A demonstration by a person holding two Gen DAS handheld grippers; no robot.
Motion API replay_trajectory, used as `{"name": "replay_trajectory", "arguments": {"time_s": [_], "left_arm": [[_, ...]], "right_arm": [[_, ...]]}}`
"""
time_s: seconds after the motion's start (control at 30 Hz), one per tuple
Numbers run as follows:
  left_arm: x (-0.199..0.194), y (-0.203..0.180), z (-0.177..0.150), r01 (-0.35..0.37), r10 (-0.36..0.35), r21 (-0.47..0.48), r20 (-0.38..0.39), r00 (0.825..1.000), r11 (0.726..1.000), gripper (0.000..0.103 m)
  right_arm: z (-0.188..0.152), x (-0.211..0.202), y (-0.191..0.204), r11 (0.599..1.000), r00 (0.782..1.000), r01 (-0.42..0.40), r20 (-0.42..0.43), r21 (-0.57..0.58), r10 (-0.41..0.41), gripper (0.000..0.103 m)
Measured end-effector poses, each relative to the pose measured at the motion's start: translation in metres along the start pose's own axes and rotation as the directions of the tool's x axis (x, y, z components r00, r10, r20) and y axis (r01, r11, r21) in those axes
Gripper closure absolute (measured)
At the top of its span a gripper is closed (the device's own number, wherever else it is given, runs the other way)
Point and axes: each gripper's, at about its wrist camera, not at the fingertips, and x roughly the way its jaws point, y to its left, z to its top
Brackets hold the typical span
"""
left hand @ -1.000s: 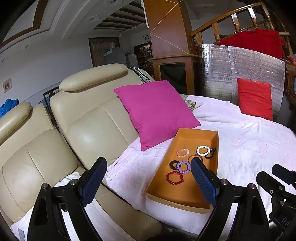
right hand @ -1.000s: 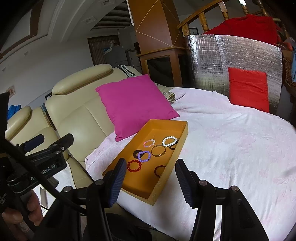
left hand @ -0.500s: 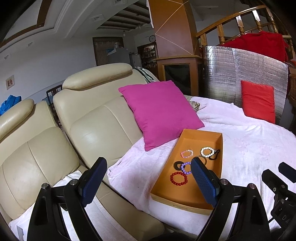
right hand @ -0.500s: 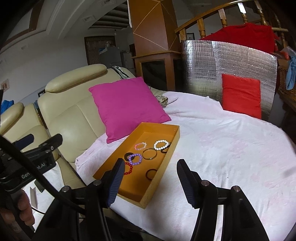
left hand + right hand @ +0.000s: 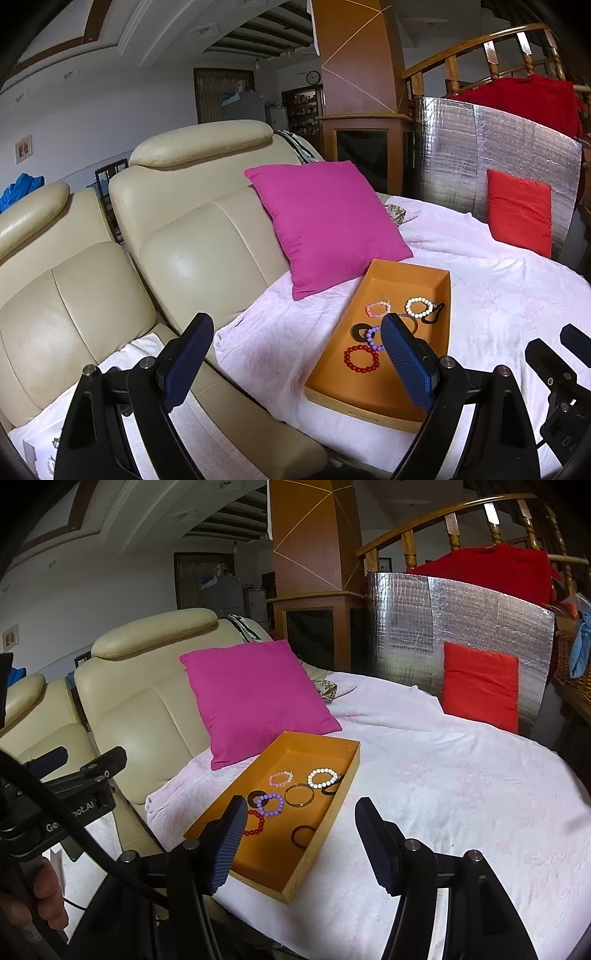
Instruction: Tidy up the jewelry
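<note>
An orange tray (image 5: 334, 812) (image 5: 328, 373) lies on the white-covered bed. In it lie several bracelets: a red bead one (image 5: 361, 359), a purple one (image 5: 270, 804), a pink one (image 5: 280, 778), a white pearl one (image 5: 323, 777), a thin metal bangle (image 5: 299, 795) and dark hair ties (image 5: 303, 836). My left gripper (image 5: 295, 363) is open and empty, held in front of the tray's near left. My right gripper (image 5: 304, 843) is open and empty above the tray's near end.
A magenta pillow (image 5: 255, 698) leans on the cream leather sofa (image 5: 192, 236) behind the tray. A red cushion (image 5: 480, 685) rests against a silver foil panel (image 5: 424, 627) at the back. The white blanket (image 5: 461, 794) stretches right of the tray.
Both grippers have drifted slightly; the views shifted so the tray sits a little further right in the left view and lower left in the right view. Both stay open.
</note>
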Motion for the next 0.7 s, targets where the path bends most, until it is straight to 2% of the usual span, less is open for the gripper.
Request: {"name": "replay_trajectory", "arguments": {"time_s": [0.7], "left_arm": [[0.028,0.009,-0.005,-0.030,0.030,-0.011,-0.039,0.999,0.999,0.011]], "right_arm": [[-0.004,0.034,0.013,1.000,0.999,-0.014,-0.040,-0.015,0.014,0.037]]}}
